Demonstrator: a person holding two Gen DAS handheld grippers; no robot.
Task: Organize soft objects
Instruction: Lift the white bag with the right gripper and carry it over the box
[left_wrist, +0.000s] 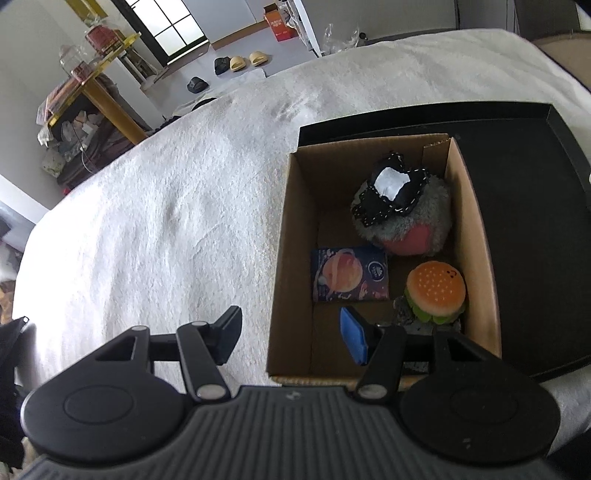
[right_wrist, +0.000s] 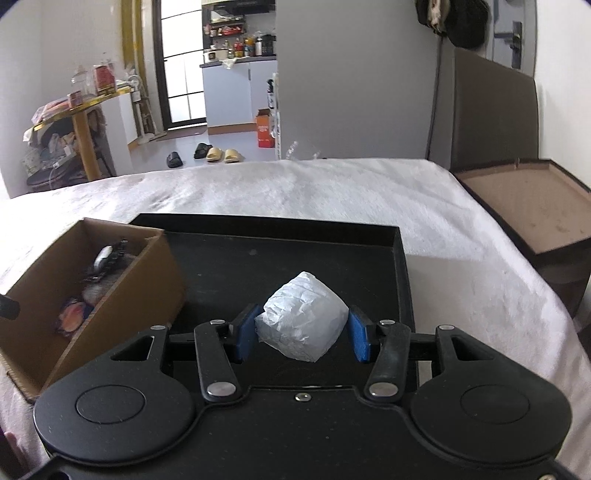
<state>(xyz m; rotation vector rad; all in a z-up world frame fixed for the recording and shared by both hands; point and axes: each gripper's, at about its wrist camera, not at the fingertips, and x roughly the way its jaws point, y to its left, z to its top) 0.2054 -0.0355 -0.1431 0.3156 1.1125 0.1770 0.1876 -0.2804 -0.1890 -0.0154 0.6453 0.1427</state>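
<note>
A brown cardboard box (left_wrist: 291, 229) stands on a black tray (left_wrist: 524, 206) on a white bed. Inside it lie a grey plush toy with a black patch (left_wrist: 402, 206), a toy hamburger (left_wrist: 436, 291) and a small blue printed packet (left_wrist: 351, 275). My left gripper (left_wrist: 291, 338) hangs open over the box's near-left wall, one finger inside and one outside, nothing between them. In the right wrist view my right gripper (right_wrist: 303, 332) is shut on a white crumpled soft packet (right_wrist: 303, 321), held above the black tray (right_wrist: 369, 251). The box (right_wrist: 122, 295) is to its left.
The white bedcover (left_wrist: 166, 206) spreads wide to the left of the box and behind the tray. A brown open-topped chest (right_wrist: 535, 206) stands by the bed at the right. Slippers (right_wrist: 218, 153), a cluttered yellow shelf (right_wrist: 74, 125) and a kitchen lie beyond.
</note>
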